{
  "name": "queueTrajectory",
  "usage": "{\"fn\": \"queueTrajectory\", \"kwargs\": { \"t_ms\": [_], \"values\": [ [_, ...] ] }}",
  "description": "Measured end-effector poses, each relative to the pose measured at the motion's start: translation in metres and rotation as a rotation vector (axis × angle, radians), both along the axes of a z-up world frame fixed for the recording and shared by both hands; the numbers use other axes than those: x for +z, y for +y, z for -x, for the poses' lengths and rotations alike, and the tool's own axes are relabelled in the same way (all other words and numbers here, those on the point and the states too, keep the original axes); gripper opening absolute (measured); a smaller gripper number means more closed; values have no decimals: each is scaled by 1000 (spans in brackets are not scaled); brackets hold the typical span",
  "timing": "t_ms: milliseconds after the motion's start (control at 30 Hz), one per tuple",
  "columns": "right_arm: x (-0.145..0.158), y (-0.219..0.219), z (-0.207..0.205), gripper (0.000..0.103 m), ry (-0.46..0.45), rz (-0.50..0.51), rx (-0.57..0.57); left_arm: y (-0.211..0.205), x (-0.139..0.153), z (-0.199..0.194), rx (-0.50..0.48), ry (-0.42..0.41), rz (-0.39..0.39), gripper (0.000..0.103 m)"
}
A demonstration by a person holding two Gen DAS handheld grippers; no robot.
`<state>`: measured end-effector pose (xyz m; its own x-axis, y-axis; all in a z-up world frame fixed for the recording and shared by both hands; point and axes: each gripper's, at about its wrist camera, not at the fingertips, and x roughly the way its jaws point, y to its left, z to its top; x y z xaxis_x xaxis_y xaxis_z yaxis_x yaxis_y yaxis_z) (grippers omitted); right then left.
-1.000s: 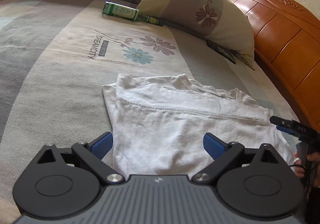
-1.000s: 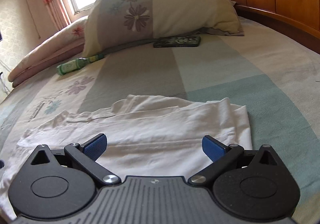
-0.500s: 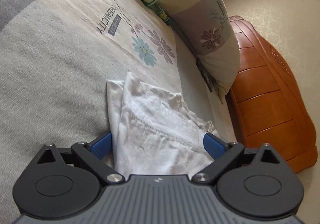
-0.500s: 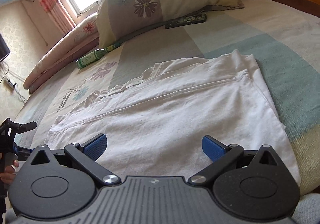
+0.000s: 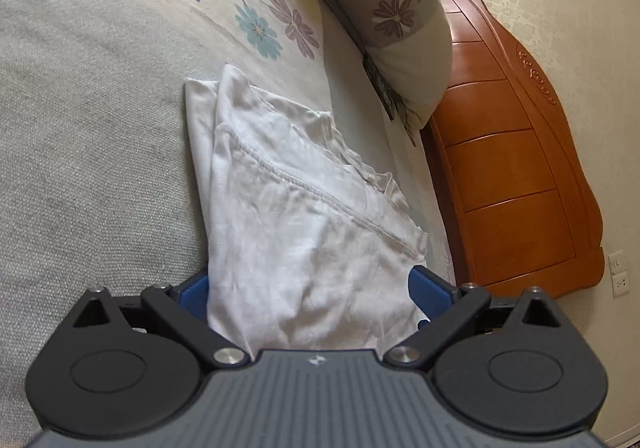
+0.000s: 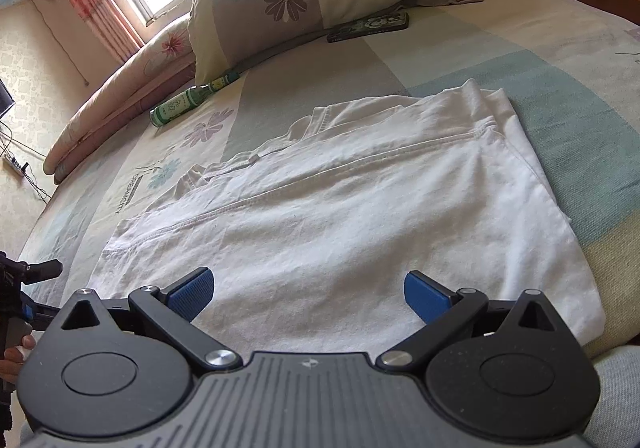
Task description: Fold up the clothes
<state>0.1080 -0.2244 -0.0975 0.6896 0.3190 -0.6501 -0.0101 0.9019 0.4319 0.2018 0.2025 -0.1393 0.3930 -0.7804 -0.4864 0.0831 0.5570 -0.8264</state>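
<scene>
Bedspread (image 6: 520, 59) fills both views; white shirt (image 6: 340, 215) lies folded mid-frame (stitched hem crossing it). Left gripper (image 5: 312, 294) spreads wide around its near edge; right gripper (image 6: 308, 290) hangs agape, lower centre.

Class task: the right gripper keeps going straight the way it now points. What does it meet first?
Most likely the folded white cotton garment, lying directly ahead of the right gripper with its jaws open. Depth is unclear, so contact height is uncertain.
</scene>
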Motion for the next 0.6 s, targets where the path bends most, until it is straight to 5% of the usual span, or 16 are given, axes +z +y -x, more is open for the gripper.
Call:
{"fn": "queueTrajectory", "kwargs": {
  "t_ms": [233,367,433,600],
  "values": [
    [12,6,8,103,-28,25,16,-16,1,-21,22,-16,-30,100],
    [14,3,13,103,-21,33,13,-14,-1,2,-22,36,27,100],
    [14,2,15,103,-13,32,12,-13,1,10,-46,7,-5,100],
    [18,8,19,103,-16,35,22,-19,-1,-19,-8,-19,-14,101]
  ]
}}
